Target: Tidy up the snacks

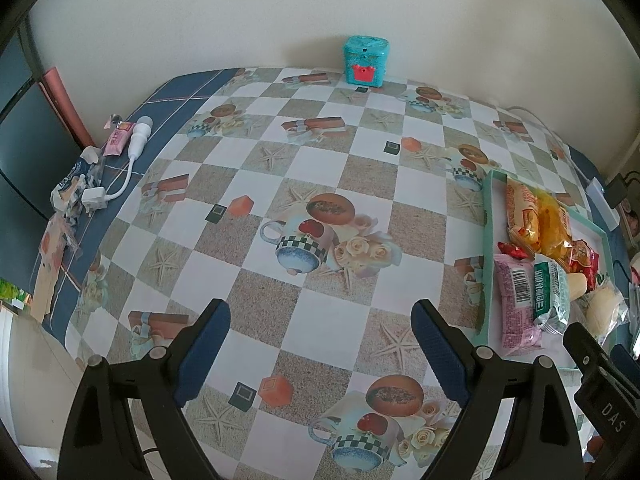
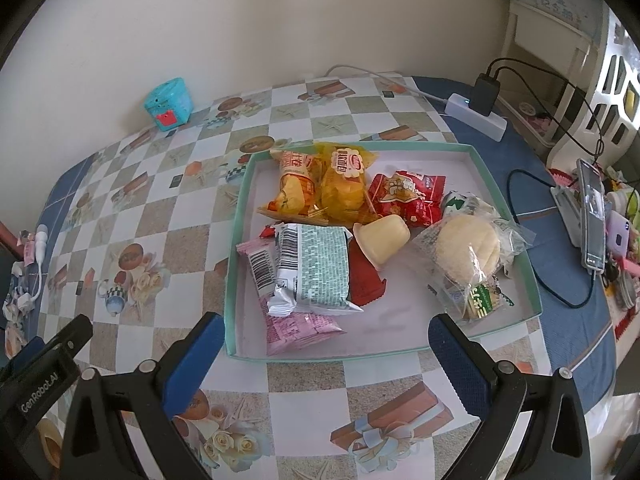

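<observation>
A shallow teal-rimmed tray (image 2: 236, 240) holds several snacks: a green-and-white packet (image 2: 320, 272) on a pink packet (image 2: 296, 328), orange (image 2: 294, 188) and yellow (image 2: 344, 184) bags, a red packet (image 2: 408, 196), a jelly cup (image 2: 382, 240) and a wrapped bun (image 2: 468, 252). My right gripper (image 2: 326, 360) is open and empty, just in front of the tray's near edge. My left gripper (image 1: 320, 350) is open and empty over the bare tablecloth, left of the tray (image 1: 486, 240). The right gripper's edge (image 1: 600, 376) shows at its right.
A teal toy box (image 1: 366, 62) stands by the back wall. A white charger with cable (image 1: 134, 148) and torn wrappers (image 1: 76, 188) lie at the table's left edge. A power strip (image 2: 476, 116), cables and a phone (image 2: 592, 216) sit right of the tray.
</observation>
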`<state>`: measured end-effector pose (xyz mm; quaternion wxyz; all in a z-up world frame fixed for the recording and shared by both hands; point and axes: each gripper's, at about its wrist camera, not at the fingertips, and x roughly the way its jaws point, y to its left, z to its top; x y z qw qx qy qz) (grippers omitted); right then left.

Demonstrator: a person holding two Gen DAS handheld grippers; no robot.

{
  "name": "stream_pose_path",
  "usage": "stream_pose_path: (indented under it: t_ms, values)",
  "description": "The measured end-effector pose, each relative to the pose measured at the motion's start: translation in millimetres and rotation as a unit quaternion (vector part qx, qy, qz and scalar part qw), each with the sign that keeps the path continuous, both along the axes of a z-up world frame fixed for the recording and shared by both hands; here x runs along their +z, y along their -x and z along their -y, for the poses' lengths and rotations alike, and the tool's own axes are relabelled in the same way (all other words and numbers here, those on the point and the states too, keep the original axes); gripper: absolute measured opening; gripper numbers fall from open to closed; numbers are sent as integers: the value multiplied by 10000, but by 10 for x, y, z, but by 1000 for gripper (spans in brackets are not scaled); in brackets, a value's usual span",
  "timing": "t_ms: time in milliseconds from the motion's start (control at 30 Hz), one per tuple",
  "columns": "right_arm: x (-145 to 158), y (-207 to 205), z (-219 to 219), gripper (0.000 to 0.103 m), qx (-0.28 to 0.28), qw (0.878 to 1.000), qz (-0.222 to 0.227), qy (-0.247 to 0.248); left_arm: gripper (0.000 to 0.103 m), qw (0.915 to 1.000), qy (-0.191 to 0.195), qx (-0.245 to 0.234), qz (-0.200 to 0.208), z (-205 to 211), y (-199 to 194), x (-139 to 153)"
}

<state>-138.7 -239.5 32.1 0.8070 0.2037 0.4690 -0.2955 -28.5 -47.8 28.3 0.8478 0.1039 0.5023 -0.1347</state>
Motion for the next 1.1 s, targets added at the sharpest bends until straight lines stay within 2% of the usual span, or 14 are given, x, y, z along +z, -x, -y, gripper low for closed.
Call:
stream_pose_path:
  t_ms: [1100]
  values:
    - [-17, -25, -38, 103, 12, 10000, -15, -4, 92, 10000, 1, -22, -9, -19, -16, -12]
